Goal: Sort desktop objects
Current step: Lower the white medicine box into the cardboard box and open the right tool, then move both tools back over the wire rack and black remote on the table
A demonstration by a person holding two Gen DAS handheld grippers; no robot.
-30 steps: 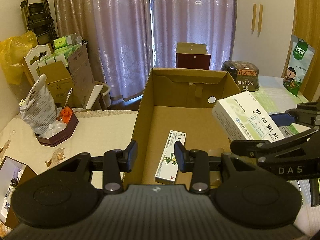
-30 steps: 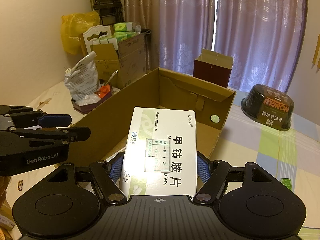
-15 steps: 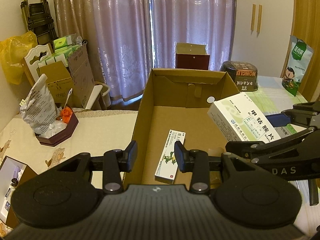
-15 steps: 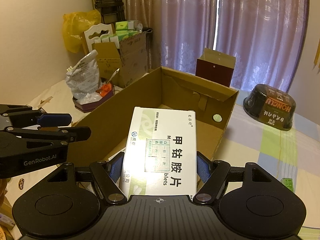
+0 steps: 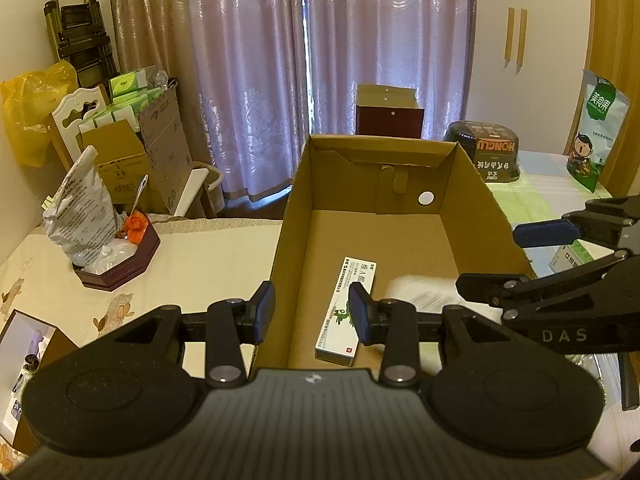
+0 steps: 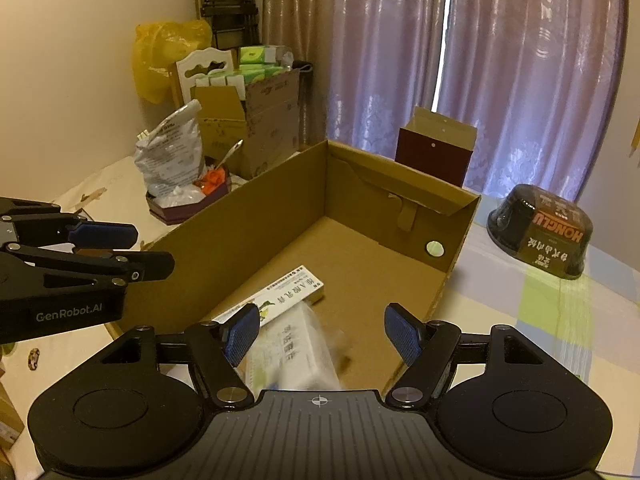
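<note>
An open cardboard box [image 5: 468, 184] [image 6: 256, 216] stands in the middle of the table. A slim green and white medicine carton [image 5: 346, 306] [image 6: 276, 300] lies on its floor. A larger white tablet box [image 6: 296, 354] [image 5: 420, 290], blurred by motion, is inside the box near the front, below my right gripper [image 6: 322, 334]. That gripper is open with nothing between its blue pads. My left gripper [image 5: 312, 312] hovers over the box's front left wall, open and holding nothing. Each gripper shows from the side in the other's view, the right gripper [image 5: 532, 256] and the left gripper [image 6: 132, 252].
A dark bowl-shaped container [image 5: 484, 152] [image 6: 540, 232] lies upside down right of the box. A maroon tray with a silver bag [image 5: 100, 240] [image 6: 180, 188] sits to the left. A green snack bag [image 5: 600, 124] stands far right; a maroon box [image 5: 388, 116] stands behind.
My right gripper has opened and let go of the white tablet box, which has dropped into the cardboard box. The left gripper has stayed put.
</note>
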